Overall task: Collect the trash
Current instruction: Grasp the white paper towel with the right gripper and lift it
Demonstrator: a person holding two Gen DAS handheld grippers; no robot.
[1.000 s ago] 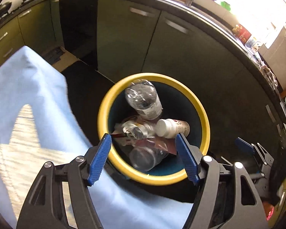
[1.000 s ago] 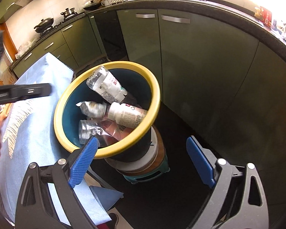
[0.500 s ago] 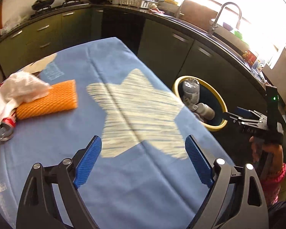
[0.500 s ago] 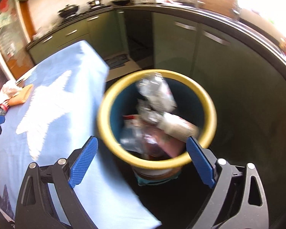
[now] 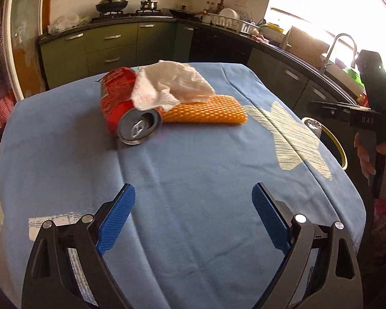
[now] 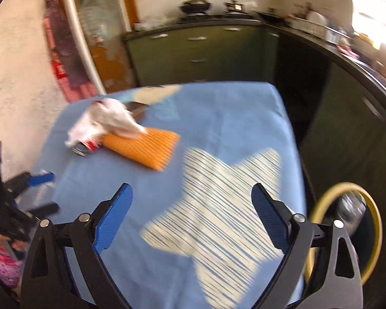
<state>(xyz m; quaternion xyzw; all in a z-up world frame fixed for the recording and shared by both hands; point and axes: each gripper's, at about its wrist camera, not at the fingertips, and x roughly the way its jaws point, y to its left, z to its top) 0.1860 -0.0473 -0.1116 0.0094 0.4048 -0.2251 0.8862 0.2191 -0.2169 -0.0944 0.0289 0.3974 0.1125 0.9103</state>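
Facing the table (image 5: 193,180), both claws stand spread with nothing between their blue pads. The left claw (image 5: 193,221) has just been opening further; the right claw (image 6: 191,219) has eased in slightly, yet grips nothing.

Remaining trash, one cluster at the far side of the table from the left claw:
- red can (image 5: 126,110), on its side, open top toward the camera;
- white crumpled tissue (image 5: 172,85), draped over the can and the orange piece, so it likely has to come off first or go with one of them;
- orange foam mesh (image 5: 208,113), flat, touching the can's right.

Yellow-rimmed bin (image 6: 347,231), beside the table's right edge, already holds a clear bottle.

Around: blue cloth with a pale star covers the table; green cabinets, stove and sink behind. Nothing lies between claws and cluster.
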